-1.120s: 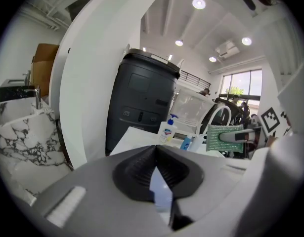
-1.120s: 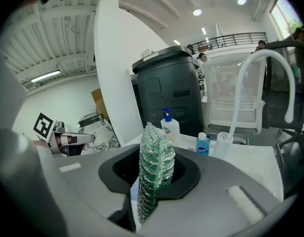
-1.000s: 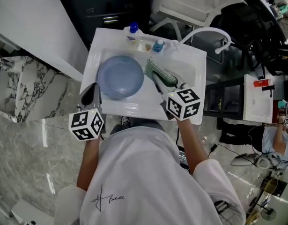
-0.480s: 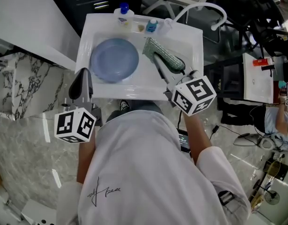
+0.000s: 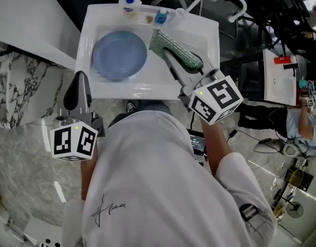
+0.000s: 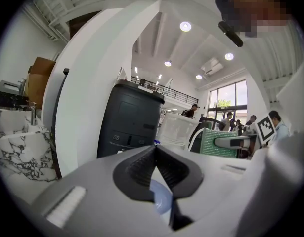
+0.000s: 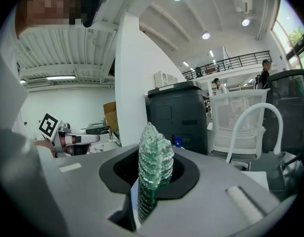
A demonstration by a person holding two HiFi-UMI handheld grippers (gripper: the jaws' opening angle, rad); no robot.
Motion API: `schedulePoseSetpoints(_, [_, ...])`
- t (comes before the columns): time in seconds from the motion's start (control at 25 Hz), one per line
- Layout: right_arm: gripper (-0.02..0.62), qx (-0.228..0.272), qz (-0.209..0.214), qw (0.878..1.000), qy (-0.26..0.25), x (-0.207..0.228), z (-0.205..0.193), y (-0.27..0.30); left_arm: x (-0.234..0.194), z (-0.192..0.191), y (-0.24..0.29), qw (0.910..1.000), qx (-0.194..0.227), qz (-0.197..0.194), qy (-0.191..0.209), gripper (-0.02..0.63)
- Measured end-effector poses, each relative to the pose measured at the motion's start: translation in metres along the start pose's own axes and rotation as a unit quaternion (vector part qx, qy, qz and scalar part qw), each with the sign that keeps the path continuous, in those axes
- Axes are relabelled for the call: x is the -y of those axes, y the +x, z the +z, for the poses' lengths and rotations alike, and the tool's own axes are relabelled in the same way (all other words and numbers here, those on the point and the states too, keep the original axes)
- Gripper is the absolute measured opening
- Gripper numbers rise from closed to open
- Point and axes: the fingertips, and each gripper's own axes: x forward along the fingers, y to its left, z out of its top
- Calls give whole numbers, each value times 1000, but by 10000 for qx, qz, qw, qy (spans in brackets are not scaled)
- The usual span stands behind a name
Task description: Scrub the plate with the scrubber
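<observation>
Scrubber (image 5: 186, 58) clamped in right gripper (image 7: 151, 181); left gripper (image 6: 155, 157), jaws together, has backed off the plate (image 5: 119, 54); I can scrub now.

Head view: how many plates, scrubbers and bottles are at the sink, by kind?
Blue plate: 1
Green scrubber: 1
Bottles: 2, a blue-capped white bottle and a small blue bottle
Total: 4

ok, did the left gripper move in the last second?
Yes. The left gripper has pulled back from the sink's front-left corner toward the person, jaws shut and empty.
</observation>
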Motion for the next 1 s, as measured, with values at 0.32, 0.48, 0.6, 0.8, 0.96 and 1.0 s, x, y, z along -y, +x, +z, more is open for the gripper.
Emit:
schedulePoseSetpoints(0.32, [57,-201,-90,9997,-70,-1,-9,-4,0,3,-3,9999,19,-4,-107,54])
schedulePoseSetpoints(0.48, [58,-219,-109,9997,-60,2,-9,-6,2,1,0,9999,-17,-36,-138,54])
schedulePoseSetpoints(0.6, [57,-225,-123,9997,-47,3,-7,-9,5,2,2,9999,-28,-64,-158,55])
schedulePoseSetpoints(0.8, [57,-242,-136,9996,-17,5,-10,-12,10,1,6,9998,-39,-137,-155,54])
schedulePoseSetpoints(0.96, [57,-286,-149,9995,-6,4,-12,-16,13,-2,6,9996,-110,-151,-189,54])
schedulePoseSetpoints(1.0, [57,-293,-151,9995,-4,4,-13,-17,14,-3,5,9996,-132,-152,-199,54])
